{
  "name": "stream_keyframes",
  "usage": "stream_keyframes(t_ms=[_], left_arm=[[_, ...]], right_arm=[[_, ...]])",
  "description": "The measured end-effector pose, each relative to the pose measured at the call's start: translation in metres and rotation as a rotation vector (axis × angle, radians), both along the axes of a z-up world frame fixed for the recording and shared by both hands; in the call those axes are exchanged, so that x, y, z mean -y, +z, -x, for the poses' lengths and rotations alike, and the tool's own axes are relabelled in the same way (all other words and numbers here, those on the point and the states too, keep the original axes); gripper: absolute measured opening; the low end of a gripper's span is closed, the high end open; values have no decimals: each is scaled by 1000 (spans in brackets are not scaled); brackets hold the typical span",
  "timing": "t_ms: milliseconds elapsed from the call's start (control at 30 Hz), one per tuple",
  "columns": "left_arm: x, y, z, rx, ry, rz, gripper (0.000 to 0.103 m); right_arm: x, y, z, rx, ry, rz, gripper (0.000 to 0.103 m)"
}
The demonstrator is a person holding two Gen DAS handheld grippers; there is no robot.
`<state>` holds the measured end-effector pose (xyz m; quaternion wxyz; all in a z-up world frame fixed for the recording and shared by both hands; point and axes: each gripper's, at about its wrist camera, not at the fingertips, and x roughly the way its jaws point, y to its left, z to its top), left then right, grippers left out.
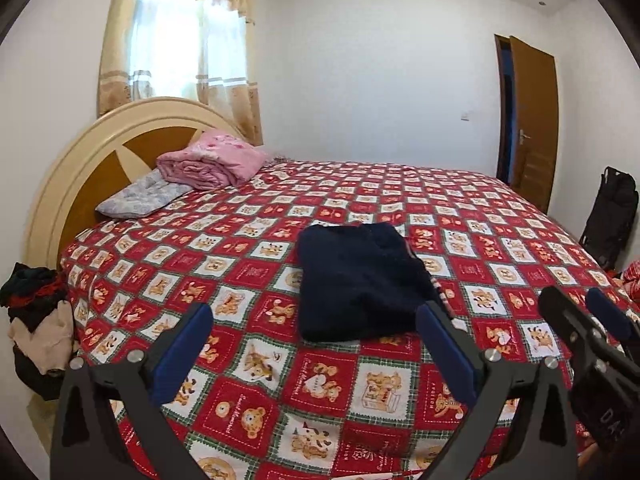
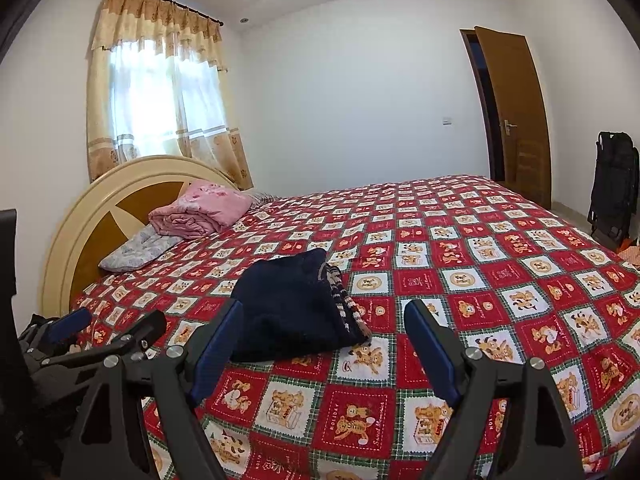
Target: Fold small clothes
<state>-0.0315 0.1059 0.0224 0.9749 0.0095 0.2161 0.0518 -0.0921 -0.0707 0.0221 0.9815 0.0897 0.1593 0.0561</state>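
Observation:
A folded dark navy garment (image 1: 360, 280) lies on the red bear-patterned bedspread (image 1: 500, 248), with a striped knit edge on its right side. It also shows in the right wrist view (image 2: 296, 312). My left gripper (image 1: 314, 324) is open and empty, just short of the garment's near edge. My right gripper (image 2: 324, 320) is open and empty, its fingers either side of the garment's near end. The right gripper shows at the right of the left wrist view (image 1: 580, 304); the left gripper shows at the left of the right wrist view (image 2: 116, 320).
A pink folded blanket (image 1: 212, 164) and a grey pillow (image 1: 136, 196) lie by the headboard (image 1: 80, 152). A pile of clothes (image 1: 36, 320) sits off the bed's left side. A black bag (image 1: 612, 216) stands by the open brown door (image 1: 532, 120).

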Motion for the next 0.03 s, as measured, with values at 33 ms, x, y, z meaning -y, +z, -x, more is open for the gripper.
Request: stream_keyframes(t_ms=[33], left_arm=[[1, 0, 0, -1, 4, -11, 103]], right_arm=[[0, 0, 0, -1, 0, 0, 83]])
